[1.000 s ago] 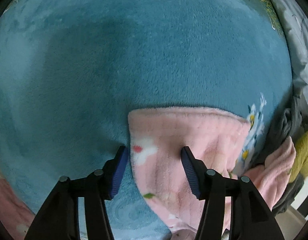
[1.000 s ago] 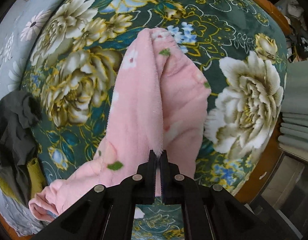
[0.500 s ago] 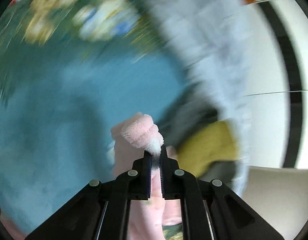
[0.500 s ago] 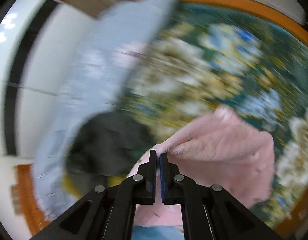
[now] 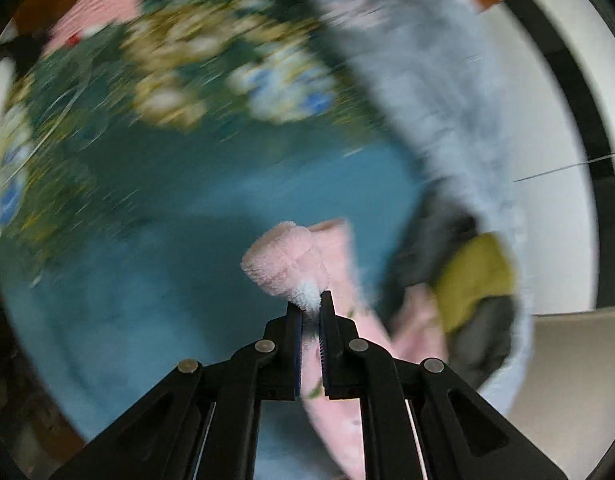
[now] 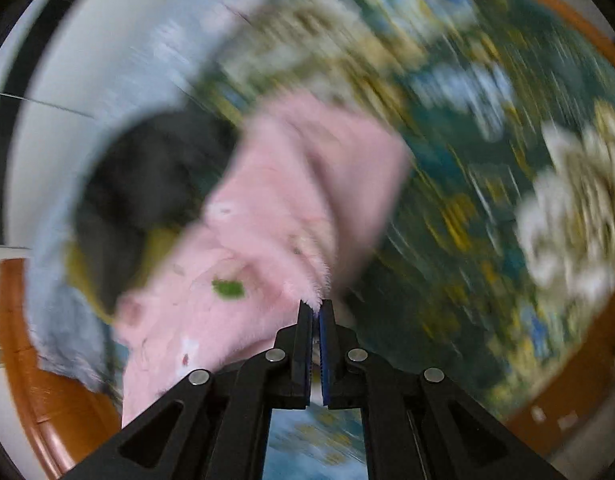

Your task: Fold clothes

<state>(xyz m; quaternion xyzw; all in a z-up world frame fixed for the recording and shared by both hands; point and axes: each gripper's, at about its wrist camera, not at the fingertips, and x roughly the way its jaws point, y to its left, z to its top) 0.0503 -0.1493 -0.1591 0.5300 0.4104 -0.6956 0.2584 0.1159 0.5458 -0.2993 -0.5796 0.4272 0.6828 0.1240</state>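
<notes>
Pink fleece garment (image 5: 291, 264) pinched in left claw (image 5: 310, 312), edge clamped in right claw (image 6: 315, 312)

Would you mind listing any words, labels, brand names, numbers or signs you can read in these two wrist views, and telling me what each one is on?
None: no readable text appears in either view.
Pink fleece garment: only small flower and leaf prints, no tag or label visible.
Floral blanket: a flower pattern, heavily motion-blurred, no lettering.
Dark and olive clothes pile: no print or label visible.
Left gripper and right gripper: plain black, no markings.
</notes>
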